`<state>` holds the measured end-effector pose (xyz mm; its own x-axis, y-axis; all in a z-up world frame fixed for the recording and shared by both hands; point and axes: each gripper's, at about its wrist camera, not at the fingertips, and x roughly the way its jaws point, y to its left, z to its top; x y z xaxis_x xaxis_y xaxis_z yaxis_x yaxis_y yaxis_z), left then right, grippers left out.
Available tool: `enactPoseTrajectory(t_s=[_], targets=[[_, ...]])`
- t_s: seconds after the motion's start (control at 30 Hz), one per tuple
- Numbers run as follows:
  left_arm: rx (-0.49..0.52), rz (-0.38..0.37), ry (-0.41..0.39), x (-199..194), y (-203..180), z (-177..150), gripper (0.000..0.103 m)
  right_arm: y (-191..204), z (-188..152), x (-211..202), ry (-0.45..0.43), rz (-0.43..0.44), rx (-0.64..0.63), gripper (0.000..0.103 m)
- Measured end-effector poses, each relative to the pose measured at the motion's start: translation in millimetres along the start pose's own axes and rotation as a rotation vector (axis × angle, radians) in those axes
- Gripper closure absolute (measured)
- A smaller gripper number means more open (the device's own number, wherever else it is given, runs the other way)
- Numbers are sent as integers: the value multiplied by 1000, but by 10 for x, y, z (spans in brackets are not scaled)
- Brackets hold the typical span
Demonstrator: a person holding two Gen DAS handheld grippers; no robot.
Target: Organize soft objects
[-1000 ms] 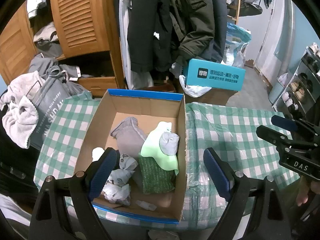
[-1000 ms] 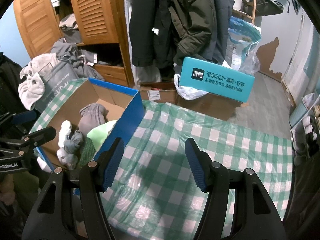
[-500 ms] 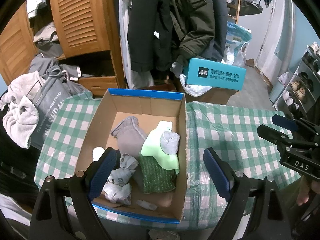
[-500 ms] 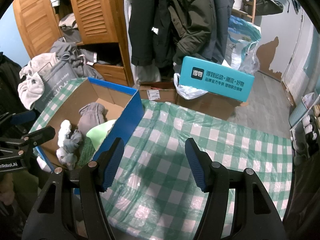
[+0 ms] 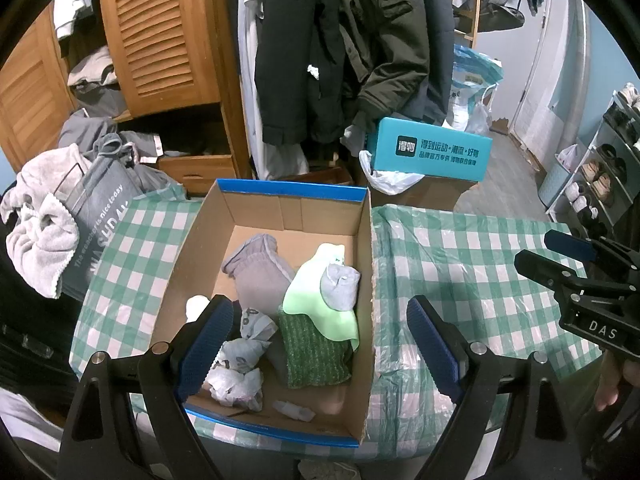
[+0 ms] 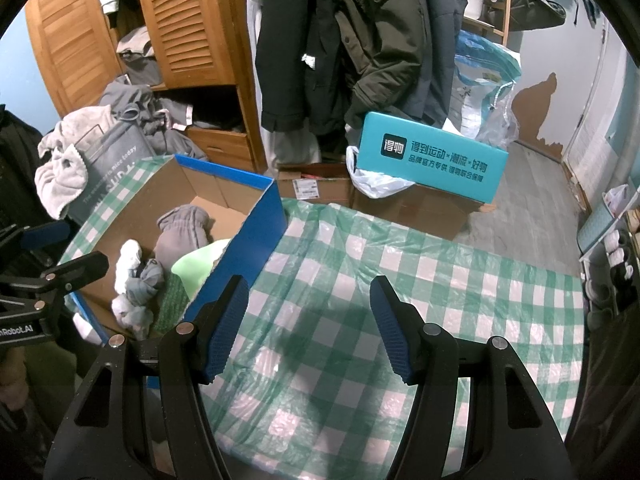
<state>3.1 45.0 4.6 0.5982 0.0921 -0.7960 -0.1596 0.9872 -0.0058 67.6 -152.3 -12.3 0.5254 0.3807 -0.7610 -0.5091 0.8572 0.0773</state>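
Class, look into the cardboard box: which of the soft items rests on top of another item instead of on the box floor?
The small grey sock. It sits on the light green cloth; the large grey mitten lies on the box floor.

The teal box [image 6: 432, 162] bears "得物" and a Chinese slogan. The grey bag [image 5: 102, 216] reads, seemingly, "The weather is nice today". The right gripper [image 5: 568, 256] shows "DAS".

A wooden wardrobe [image 5: 160, 40] with louvred doors stands far left, dark coats [image 5: 340, 48] hanging beside it. The table [image 6: 400, 300] wears a green checked cloth. Far right, grey floor [image 6: 532, 184] meets a pale wall [image 6: 560, 40]; what may be a shoe rack [image 5: 600, 168] stands right.
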Motion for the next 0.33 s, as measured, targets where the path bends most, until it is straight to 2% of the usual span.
enactPoseTrajectory(t_s=[0.33], targets=[[4,-3,5,-13,-20,-15,13,-1,5,-1,1,0,-1,41]])
